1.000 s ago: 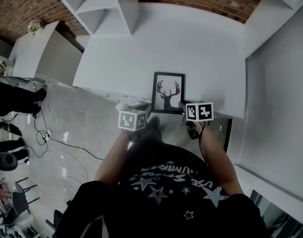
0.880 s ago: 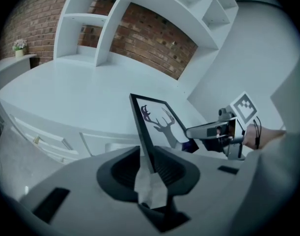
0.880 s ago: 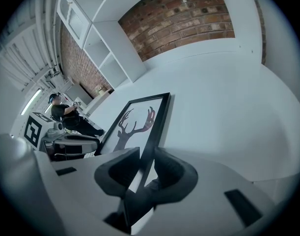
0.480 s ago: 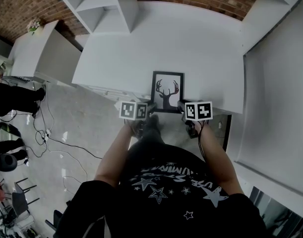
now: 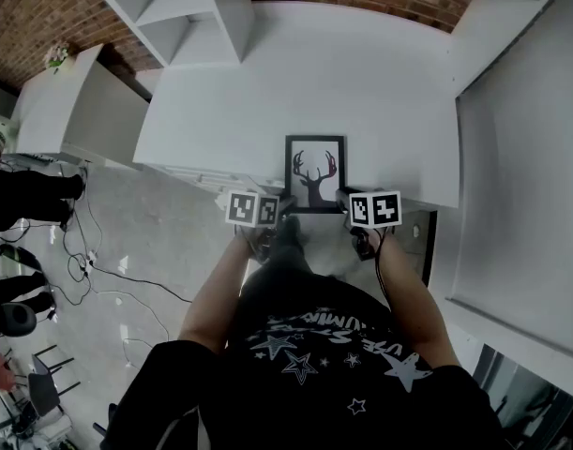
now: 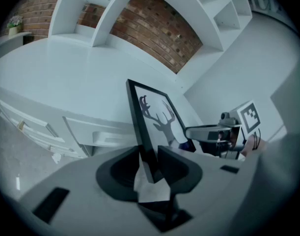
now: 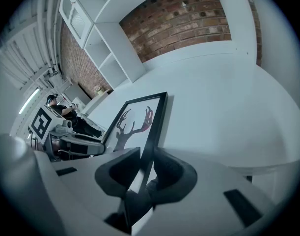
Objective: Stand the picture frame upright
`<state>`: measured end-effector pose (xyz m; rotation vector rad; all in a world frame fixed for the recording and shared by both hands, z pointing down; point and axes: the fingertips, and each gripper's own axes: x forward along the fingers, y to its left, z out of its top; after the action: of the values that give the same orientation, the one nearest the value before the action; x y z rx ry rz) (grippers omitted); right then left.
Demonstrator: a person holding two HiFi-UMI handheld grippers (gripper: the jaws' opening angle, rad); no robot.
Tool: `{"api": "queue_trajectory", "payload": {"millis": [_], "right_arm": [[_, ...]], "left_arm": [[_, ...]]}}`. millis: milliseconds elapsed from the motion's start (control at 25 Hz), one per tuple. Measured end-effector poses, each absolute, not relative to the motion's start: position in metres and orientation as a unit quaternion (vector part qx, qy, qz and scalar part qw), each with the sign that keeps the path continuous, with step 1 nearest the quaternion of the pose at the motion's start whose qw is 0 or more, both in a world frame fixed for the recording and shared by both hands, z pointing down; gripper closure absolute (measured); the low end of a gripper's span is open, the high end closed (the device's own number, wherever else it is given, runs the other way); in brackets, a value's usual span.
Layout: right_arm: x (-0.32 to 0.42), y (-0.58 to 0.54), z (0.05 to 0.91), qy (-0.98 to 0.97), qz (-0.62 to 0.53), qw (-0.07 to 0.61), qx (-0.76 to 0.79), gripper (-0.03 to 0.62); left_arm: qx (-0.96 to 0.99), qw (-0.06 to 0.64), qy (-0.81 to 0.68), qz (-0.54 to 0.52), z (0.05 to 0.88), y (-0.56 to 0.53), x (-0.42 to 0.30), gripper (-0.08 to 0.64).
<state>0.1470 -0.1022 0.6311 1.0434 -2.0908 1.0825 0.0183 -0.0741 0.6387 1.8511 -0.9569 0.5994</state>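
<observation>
The picture frame (image 5: 315, 173) with its deer print sits at the front edge of the white bench (image 5: 370, 92), glass side up toward the person, one gripper on each lower corner. The left gripper (image 6: 150, 157) has the frame's left edge between its fingers (image 6: 121, 170). They have just swung wide and eased back a little, and a gap shows on the outer side, so they are not clamped. The right gripper (image 7: 146, 163) has its fingers (image 7: 175, 173) closed on the frame's right edge. In both gripper views the frame slants up and away from the fingers. Whether its far end rests on the bench I cannot tell.
</observation>
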Motion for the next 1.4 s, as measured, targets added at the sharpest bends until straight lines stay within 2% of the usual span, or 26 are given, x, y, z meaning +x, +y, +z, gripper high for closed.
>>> {"api": "queue_trajectory", "payload": {"millis": [400,720,1040,1400], "right_arm": [[0.154,-0.089,0.620,-0.796,0.397,0.253,0.381,0.502],[0.152,-0.079,0.588,-0.833,0.348,0.230,0.364,0.505],[0.121,-0.087,0.555,-0.857,0.310,0.218,0.349,0.505],[0.076,-0.144,0.530,-0.867,0.292,0.183,0.361,0.505]], "left_arm": [[0.765,0.437,-0.410,0.236,0.623,-0.056,0.026,0.434],[0.769,0.397,-0.461,0.196,0.594,-0.036,0.026,0.434],[0.765,0.372,-0.496,0.174,0.566,-0.037,-0.003,0.434],[0.781,0.333,-0.499,0.173,0.540,-0.099,-0.049,0.434]]}}
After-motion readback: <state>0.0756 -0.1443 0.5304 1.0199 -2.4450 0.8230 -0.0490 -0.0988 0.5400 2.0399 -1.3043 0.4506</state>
